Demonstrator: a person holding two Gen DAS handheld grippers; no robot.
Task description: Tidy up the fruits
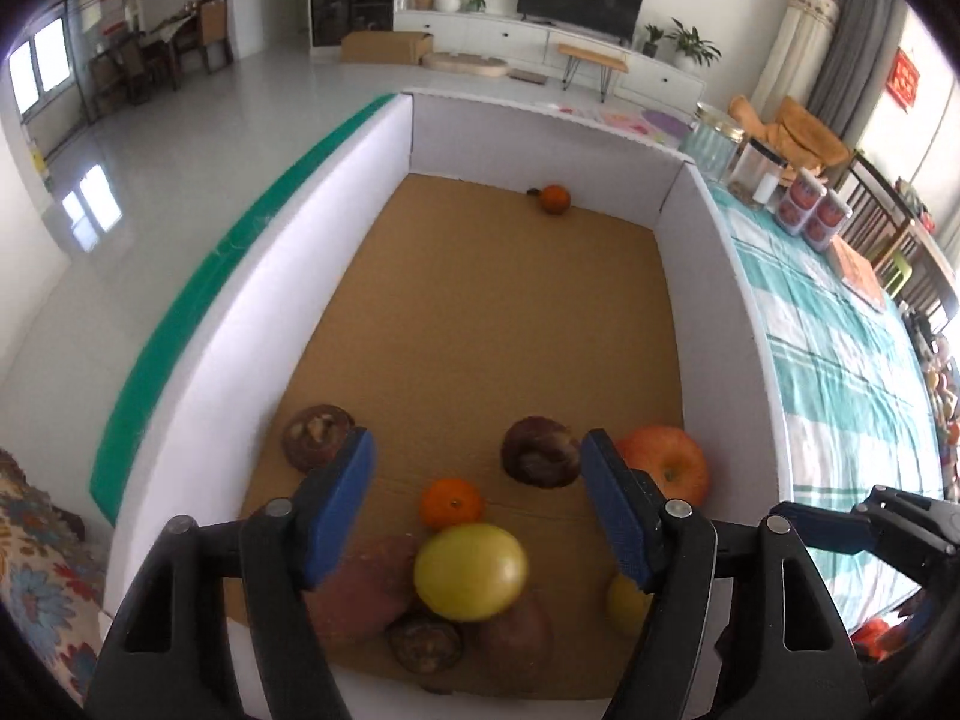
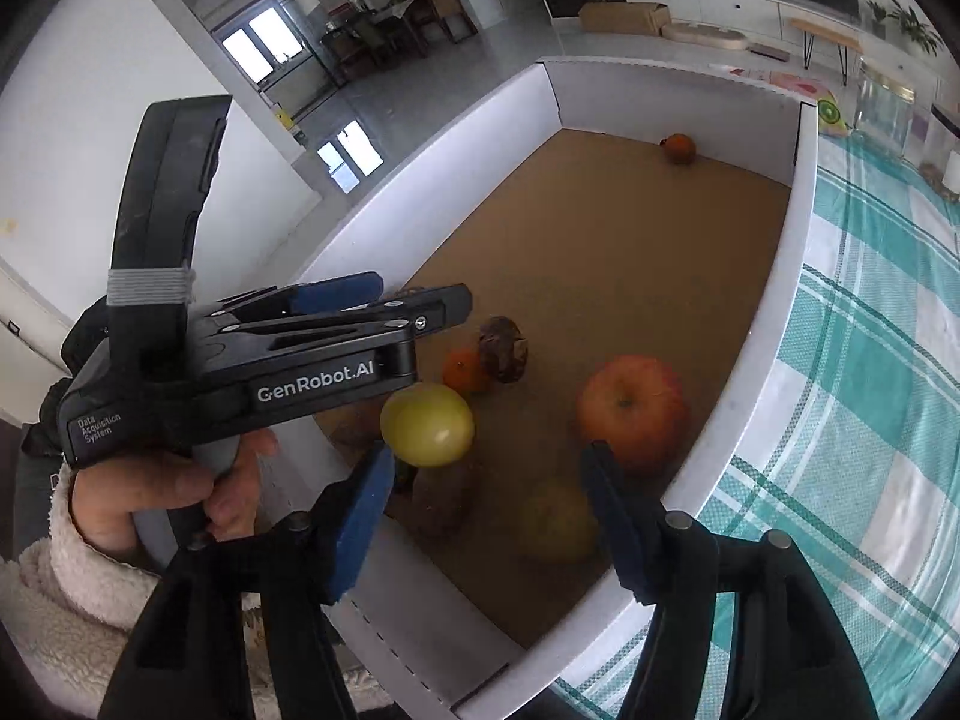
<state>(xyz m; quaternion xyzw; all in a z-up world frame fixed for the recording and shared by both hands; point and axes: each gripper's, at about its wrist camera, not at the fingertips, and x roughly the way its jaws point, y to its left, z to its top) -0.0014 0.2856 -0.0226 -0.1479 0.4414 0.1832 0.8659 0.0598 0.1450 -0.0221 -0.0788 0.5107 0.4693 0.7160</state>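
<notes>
Cork-floored white box (image 1: 252, 324) on the desk: fruit is clustered at its near edge, one orange (image 1: 555, 199) by the far wall. Left claw (image 1: 477, 510) and right claw (image 2: 489, 516) are held open and empty above the yellow fruit (image 1: 471, 571); choosing and gripping one piece is judged next.

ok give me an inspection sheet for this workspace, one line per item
Surface: brown cardboard floor inside a white-walled box.
Job's things: red apple, yellow fruit, small orange, a second orange alone at the far wall, several dark brown fruits.
Clutter: jars on the checked cloth.
Grippers: left tool open, empty; right tool open, empty.
Cables: nothing seen.
Surroundings: living room, television, plants.
</notes>
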